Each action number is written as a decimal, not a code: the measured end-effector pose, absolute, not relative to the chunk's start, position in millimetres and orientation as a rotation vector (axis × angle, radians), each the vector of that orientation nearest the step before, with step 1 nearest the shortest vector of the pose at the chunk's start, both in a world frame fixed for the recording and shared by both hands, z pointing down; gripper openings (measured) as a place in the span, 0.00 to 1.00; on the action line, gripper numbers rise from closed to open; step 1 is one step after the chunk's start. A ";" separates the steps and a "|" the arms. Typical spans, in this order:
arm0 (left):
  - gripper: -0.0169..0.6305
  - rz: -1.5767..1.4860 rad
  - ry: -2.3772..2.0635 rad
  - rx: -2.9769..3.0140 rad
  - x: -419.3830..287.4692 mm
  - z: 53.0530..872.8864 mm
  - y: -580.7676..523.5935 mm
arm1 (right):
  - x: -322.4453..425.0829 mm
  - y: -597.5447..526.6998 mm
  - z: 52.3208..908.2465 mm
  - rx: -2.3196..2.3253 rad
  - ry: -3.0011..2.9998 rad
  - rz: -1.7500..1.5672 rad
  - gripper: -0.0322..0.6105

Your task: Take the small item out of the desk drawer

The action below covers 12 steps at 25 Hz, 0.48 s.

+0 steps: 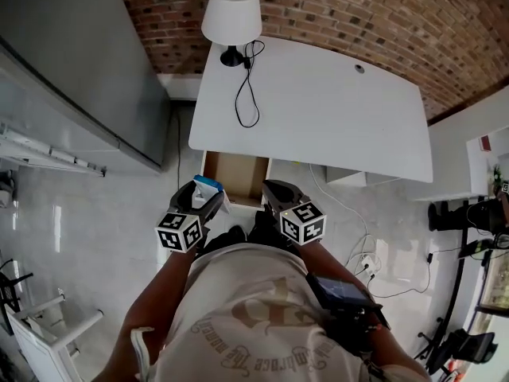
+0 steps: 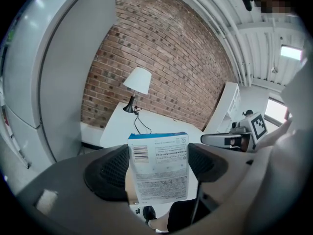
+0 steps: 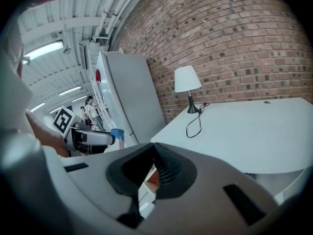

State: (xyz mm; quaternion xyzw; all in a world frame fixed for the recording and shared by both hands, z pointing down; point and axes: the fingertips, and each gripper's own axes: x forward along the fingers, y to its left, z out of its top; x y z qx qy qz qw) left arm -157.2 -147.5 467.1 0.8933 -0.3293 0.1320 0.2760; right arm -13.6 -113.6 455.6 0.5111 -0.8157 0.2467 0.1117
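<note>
A small white box with a blue top edge stands upright between the jaws of my left gripper, which is shut on it. In the head view the small box and left gripper hang just in front of the open desk drawer, whose brown inside shows nothing else. My right gripper is level with the left one at the drawer's front right. Its jaws are pressed together with nothing between them. The right gripper view also catches the left gripper and the box's blue top.
The white desk carries a white lamp with a looping black cord at its back left. A brick wall runs behind it, and a grey cabinet stands to the left. Cables lie on the floor at the right.
</note>
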 end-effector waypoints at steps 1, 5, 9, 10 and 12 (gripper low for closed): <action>0.61 0.348 -0.881 2.413 -156.8 463.5 -148.2 | -15.6 -115.5 451.6 1.495 -2.403 0.707 0.06; 0.61 0.327 -0.871 2.459 -158.2 450.7 -148.3 | -22.4 -120.0 439.1 1.473 -2.427 0.652 0.06; 0.61 0.314 -0.859 2.509 -155.6 436.8 -148.3 | -25.5 -120.8 423.9 1.443 -2.448 0.589 0.06; 0.61 0.311 -0.855 2.517 -155.3 434.2 -148.6 | -26.0 -121.6 421.2 1.436 -2.450 0.578 0.06; 0.61 0.307 -0.845 2.532 -155.1 429.0 -152.3 | -25.4 -127.7 415.6 1.441 -2.452 0.568 0.06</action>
